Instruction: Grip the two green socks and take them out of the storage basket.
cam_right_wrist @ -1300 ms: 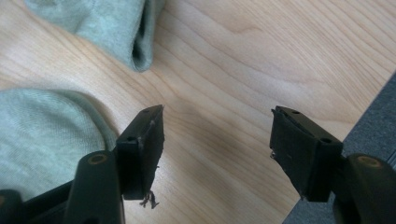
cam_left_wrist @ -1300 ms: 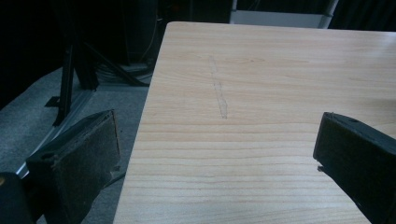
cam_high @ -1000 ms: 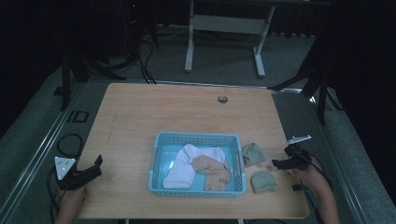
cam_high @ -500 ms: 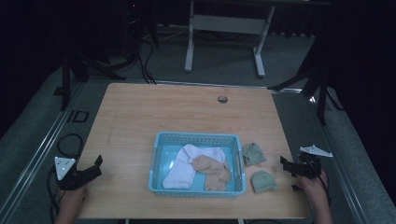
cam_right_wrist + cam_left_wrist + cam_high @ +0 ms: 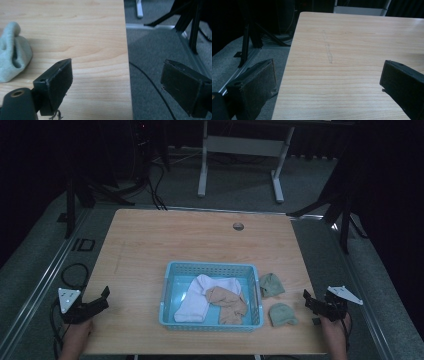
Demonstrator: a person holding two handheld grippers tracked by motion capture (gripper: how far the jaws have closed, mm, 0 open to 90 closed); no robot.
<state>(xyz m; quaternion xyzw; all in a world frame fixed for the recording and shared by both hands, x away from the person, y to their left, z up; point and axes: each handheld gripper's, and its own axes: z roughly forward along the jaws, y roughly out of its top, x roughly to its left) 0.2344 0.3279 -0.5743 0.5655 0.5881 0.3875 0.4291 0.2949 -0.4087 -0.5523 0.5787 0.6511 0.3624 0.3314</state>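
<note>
No legible text, label, brand, number or sign on anything here.

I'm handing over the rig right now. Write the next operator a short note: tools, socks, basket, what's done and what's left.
Left tool: open, empty, at the table's left front edge.
Right tool: open, empty, over the right edge, jaws straddling table and floor.
Basket: blue, front centre. It holds a white sock and a tan sock.
Two green socks lie on the table right of the basket: far one, near one, nearest the right tool.
Done: two socks in the basket. Likely left: both green socks, near one first.
</note>
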